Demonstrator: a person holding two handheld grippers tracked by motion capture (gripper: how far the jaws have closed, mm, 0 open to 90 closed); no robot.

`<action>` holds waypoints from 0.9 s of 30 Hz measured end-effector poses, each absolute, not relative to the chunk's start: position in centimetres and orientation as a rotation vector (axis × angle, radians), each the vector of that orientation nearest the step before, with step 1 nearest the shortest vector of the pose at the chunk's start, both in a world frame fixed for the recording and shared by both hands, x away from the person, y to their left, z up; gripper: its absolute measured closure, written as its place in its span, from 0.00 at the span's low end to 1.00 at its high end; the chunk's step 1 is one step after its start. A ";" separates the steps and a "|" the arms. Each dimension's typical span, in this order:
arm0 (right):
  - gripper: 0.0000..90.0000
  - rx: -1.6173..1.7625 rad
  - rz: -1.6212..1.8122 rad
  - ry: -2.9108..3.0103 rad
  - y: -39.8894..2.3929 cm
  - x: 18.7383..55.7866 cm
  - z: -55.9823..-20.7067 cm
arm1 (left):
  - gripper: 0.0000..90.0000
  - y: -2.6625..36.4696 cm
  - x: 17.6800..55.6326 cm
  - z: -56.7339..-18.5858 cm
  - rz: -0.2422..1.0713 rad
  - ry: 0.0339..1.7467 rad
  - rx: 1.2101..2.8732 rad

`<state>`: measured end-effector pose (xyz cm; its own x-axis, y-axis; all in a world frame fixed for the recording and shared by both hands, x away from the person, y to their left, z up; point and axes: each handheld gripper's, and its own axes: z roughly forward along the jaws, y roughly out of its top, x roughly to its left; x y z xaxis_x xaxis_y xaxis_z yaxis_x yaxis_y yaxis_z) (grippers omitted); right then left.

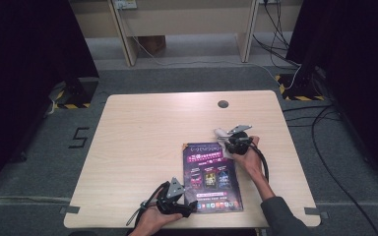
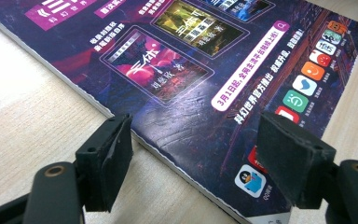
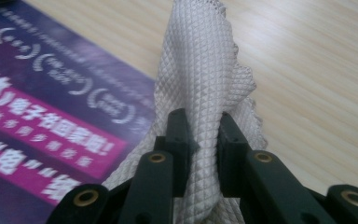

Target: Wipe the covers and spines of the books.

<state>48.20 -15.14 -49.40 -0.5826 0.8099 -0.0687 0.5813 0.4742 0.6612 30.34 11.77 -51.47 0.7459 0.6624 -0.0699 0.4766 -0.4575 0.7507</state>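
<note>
On the light wooden desk [image 1: 142, 128] lies a purple magazine [image 1: 211, 177], flat, with its cover up, a little right of the middle and close to the near edge. The right gripper [image 1: 230, 139] is at the far right corner of the magazine, and its fingers [image 3: 179, 140] are pressed together on a white cloth [image 3: 200, 79] with a small diamond pattern. In the right gripper view the cloth stands up between the two black fingers as a folded, bunched strip, and some of it hangs down below them; the lower part seems to rest at the edge of the magazine cover, but I cannot tell surely if it touches the cover or the wood beside it. In the high view a small piece of the cloth is seen just to the far left of this gripper. The left gripper [image 1: 177, 199] is at the near left side of the magazine, held in the person's hand [image 1: 152, 221] near the front edge of the desk. Its fingers [image 2: 107, 158] stand wide apart and hold nothing. In the left gripper view one finger is over the bare wood just beside the magazine's edge, and the other is over the cover near the row of coloured app icons [image 2: 307, 79]. A round dark hole [image 1: 223, 104] is in the desk near its far edge, well apart from both grippers.
</note>
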 end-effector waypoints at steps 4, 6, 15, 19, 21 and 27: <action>0.88 1.222 0.858 2.317 -16.3 48.5 -49.5 | 0.29 11.8 30.4 -51.5 0.297 0.851 2.144; 0.88 1.221 0.847 2.317 -16.3 48.4 -49.4 | 0.29 11.8 30.4 -51.4 0.299 0.849 2.146; 0.88 1.087 0.862 2.434 -13.5 47.2 -49.3 | 0.29 11.7 30.3 -51.4 0.306 0.839 2.154; 0.88 1.138 0.863 2.392 -14.1 47.5 -49.4 | 0.29 11.7 30.3 -51.4 0.315 0.835 2.157; 0.88 1.169 0.850 2.355 -14.8 47.8 -49.4 | 0.29 11.7 30.3 -51.4 0.315 0.835 2.157; 0.88 1.233 0.847 2.305 -16.4 48.2 -49.5 | 0.29 11.7 30.3 -51.4 0.314 0.834 2.158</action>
<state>48.21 -16.35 -49.46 -0.5362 0.8422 -0.0555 0.6059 0.4298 0.6694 30.29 11.69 -51.36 0.7536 0.6557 -0.0473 0.4614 -0.4763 0.7485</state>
